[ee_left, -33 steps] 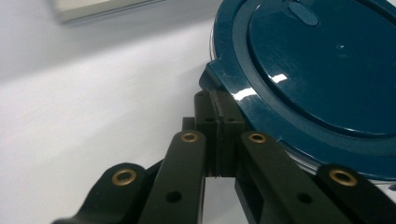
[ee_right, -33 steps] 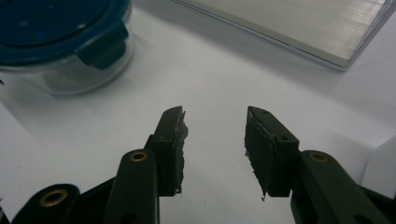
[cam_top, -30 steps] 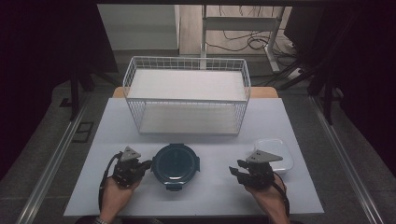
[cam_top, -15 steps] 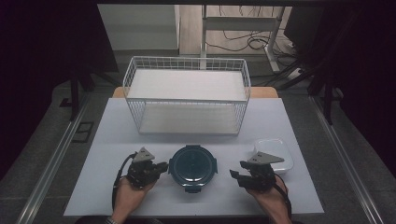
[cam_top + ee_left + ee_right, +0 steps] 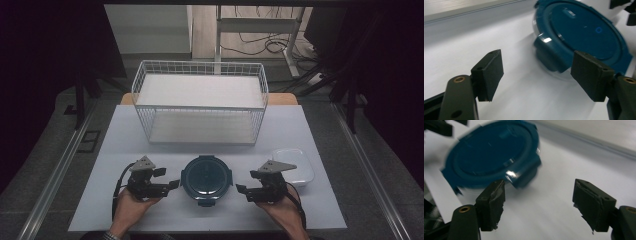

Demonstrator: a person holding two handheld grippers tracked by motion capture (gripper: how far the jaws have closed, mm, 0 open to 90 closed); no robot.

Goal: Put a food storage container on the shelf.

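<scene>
A round container with a dark teal clip-on lid (image 5: pixel 206 179) sits on the white table near its front edge. My left gripper (image 5: pixel 169 179) is just left of it, open, its jaws pointing at the container's left side. My right gripper (image 5: pixel 247 181) is just right of it, also open and aimed at it. In the left gripper view the lid (image 5: pixel 584 32) lies ahead and to the right of the open gripper (image 5: pixel 540 75), with a side clip (image 5: pixel 549 52) between the jaws. In the right gripper view the lid (image 5: pixel 491 152) is ahead left of the open gripper (image 5: pixel 539 202).
A white wire basket (image 5: pixel 200 100) stands at the back middle of the table (image 5: pixel 100 165). A shallow white rectangular dish (image 5: pixel 295 165) lies just behind my right gripper. Dark floor and rails flank the table.
The teal-lidded container has shifted right toward the table's middle, with my left gripper following it. My right gripper has barely moved.
</scene>
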